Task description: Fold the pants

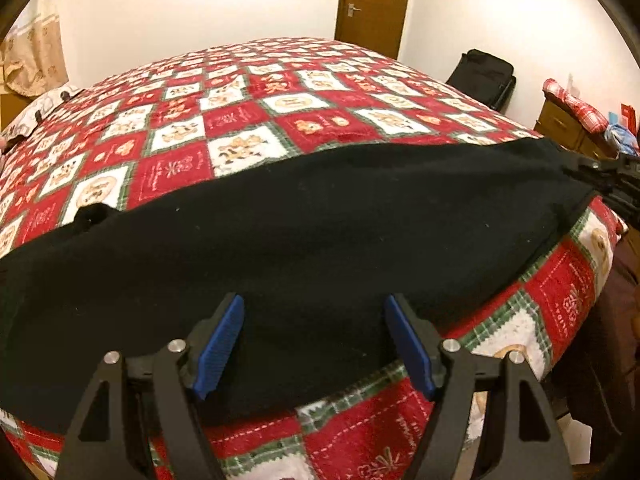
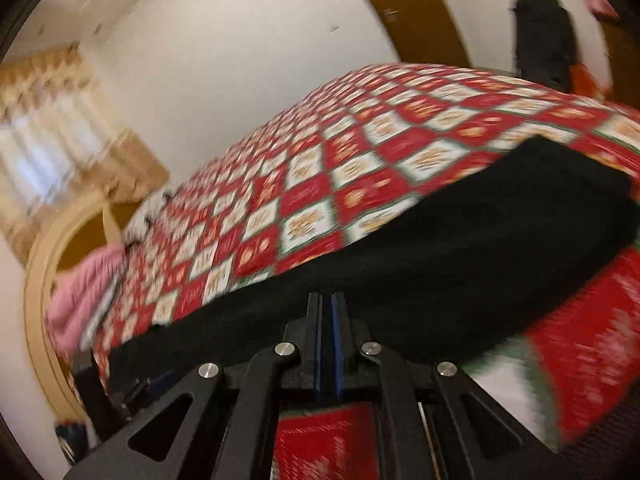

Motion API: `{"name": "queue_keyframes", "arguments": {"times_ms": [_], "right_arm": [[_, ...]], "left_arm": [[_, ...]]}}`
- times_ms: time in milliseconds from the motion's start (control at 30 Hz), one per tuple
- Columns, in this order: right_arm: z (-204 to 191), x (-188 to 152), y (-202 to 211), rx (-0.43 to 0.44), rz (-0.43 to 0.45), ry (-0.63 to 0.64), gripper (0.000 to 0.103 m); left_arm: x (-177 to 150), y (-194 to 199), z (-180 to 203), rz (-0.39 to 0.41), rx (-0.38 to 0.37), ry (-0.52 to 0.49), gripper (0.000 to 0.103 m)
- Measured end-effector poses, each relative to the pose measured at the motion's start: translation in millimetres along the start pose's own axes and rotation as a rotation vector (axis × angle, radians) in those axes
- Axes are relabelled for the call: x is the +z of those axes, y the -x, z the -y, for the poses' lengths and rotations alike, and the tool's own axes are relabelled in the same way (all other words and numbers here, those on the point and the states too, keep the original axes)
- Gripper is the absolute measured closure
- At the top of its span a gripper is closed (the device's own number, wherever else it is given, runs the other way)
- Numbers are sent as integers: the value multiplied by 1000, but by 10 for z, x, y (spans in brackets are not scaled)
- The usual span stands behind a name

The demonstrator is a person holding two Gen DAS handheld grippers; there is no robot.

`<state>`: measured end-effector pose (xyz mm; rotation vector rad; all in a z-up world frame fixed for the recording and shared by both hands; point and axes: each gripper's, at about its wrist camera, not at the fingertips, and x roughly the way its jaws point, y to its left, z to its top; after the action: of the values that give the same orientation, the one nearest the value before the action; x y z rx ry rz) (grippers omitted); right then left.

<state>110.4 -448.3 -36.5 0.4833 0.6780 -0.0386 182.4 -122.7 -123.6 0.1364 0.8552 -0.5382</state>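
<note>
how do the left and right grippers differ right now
The left gripper has its blue pads spread wide apart over the black pants, gripping nothing. The right gripper has its pads pressed together, apparently pinching the pants' near edge. The left wrist view is sharp; the right wrist view is motion-blurred. Both are black with blue pads, above the quilted bed.

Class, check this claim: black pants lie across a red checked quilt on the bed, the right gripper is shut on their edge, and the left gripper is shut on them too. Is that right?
One detail is wrong. In the left wrist view, the left gripper is open, its blue pads spread wide over the black pants. The rest holds: the right gripper is shut on the pants on the red checked quilt.
</note>
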Motion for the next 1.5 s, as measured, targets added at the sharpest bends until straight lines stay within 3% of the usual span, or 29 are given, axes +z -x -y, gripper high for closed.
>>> {"name": "queue_keyframes", "arguments": {"times_ms": [100,167,233,333,400,467,600,633,667,733,867,1000,1133,1233,1300,1400,1500], "right_arm": [[-132,-226,-360,23,-155,40,98],[-54,-490,-546,24,-276,-3,98],[3,-591,-496,46,-282,-12,98],[-95,-553,-467,5,-408,28,98],[-249,-468,-428,-5,-411,92,98],[-496,-337,-386,82,-356,170,98],[-1111,-108,-602,360,-282,247,95],[-1287,-74,-765,410,-294,258,84],[-1404,-75,-868,435,-305,263,61],[-1677,-64,-1180,519,-343,250,35],[-2234,-231,-1811,647,-471,250,35],[-2694,-418,-2166,589,-463,401,35],[-2866,-594,-2382,591,-558,430,35],[-2892,-662,-2362,491,-495,509,35],[-2859,-630,-2379,469,-477,516,35],[-2808,-622,-2588,518,-578,421,35],[-2852,-629,-2591,561,-614,433,35]], "left_arm": [[-84,11,-13,5,7,-32,27],[-138,32,-22,-10,6,-57,27],[-236,84,-41,-18,12,-91,27],[-316,209,-86,-26,10,-125,27],[-306,377,-246,5,-8,-87,27],[-258,498,-452,44,20,-26,27],[-177,603,-1167,88,211,186,22],[-196,580,-1295,74,255,216,22],[-218,560,-1462,60,305,254,22],[-281,533,-1687,41,366,308,22],[-468,452,-1904,13,416,355,19],[-536,451,-1874,48,436,340,13],[-564,469,-1905,62,428,342,10],[-567,465,-1945,69,417,349,7],[-568,462,-1947,73,418,347,6],[-574,460,-1943,74,417,346,6],[-569,457,-1958,69,408,349,6]]}}
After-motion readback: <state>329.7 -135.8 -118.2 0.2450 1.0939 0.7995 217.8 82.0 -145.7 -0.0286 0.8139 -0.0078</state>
